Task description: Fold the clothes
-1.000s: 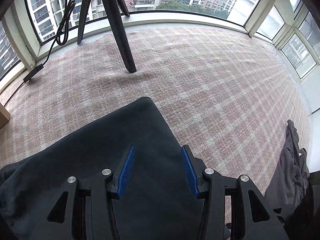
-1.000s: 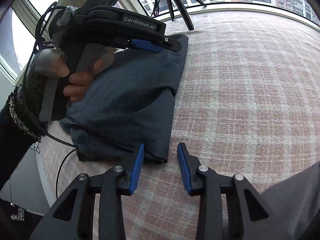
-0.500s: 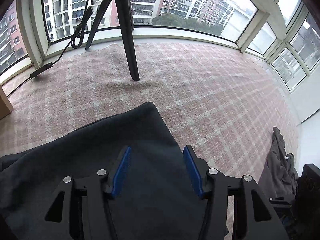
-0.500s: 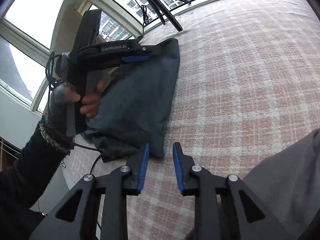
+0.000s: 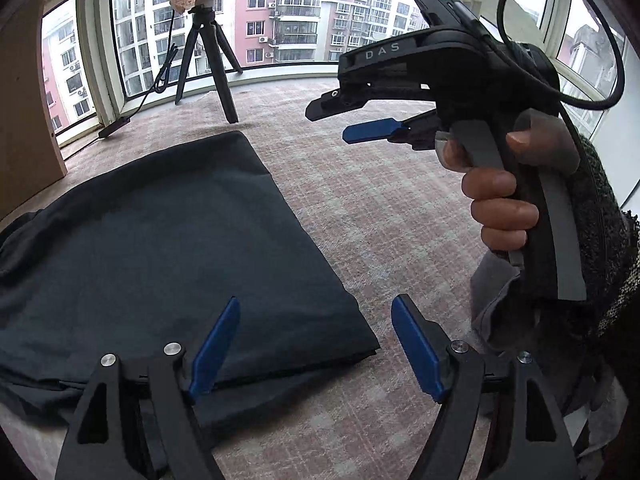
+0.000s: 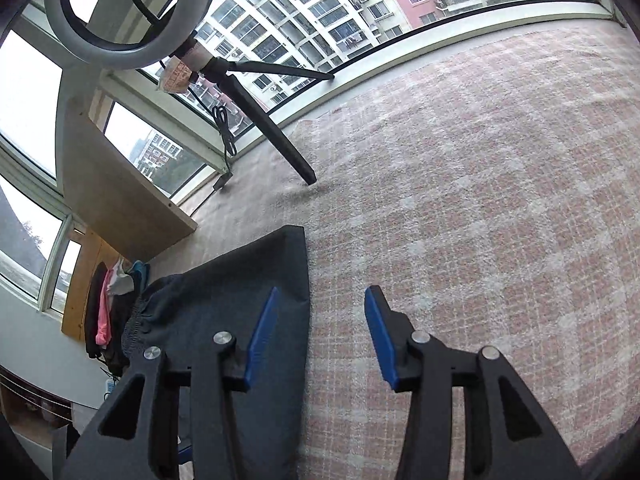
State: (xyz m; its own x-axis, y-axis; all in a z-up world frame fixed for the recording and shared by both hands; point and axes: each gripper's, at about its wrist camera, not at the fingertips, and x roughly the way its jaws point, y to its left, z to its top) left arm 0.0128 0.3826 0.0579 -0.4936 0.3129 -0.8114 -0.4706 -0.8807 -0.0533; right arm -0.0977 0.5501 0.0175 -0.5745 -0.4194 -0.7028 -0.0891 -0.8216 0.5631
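A dark navy folded garment [image 5: 160, 248] lies flat on the pink plaid cloth; it also shows in the right wrist view [image 6: 236, 304]. My left gripper [image 5: 316, 344] is open and empty above the garment's near right corner. My right gripper [image 6: 320, 332] is open and empty over the garment's right edge. In the left wrist view the right gripper [image 5: 360, 120] is held in a hand above the cloth, to the right of the garment.
A black tripod [image 5: 212, 68] with a ring light [image 6: 132, 12] stands at the far edge by the windows. A wooden board [image 6: 116, 184] stands at the left. Grey clothing [image 5: 504, 304] lies at the right. Clothes [image 6: 108, 308] hang beyond the table's left side.
Both grippers have lifted and pulled back from the garment. The right gripper has opened wider and swung up to the garment's right. The left gripper moved toward the garment's near right corner.
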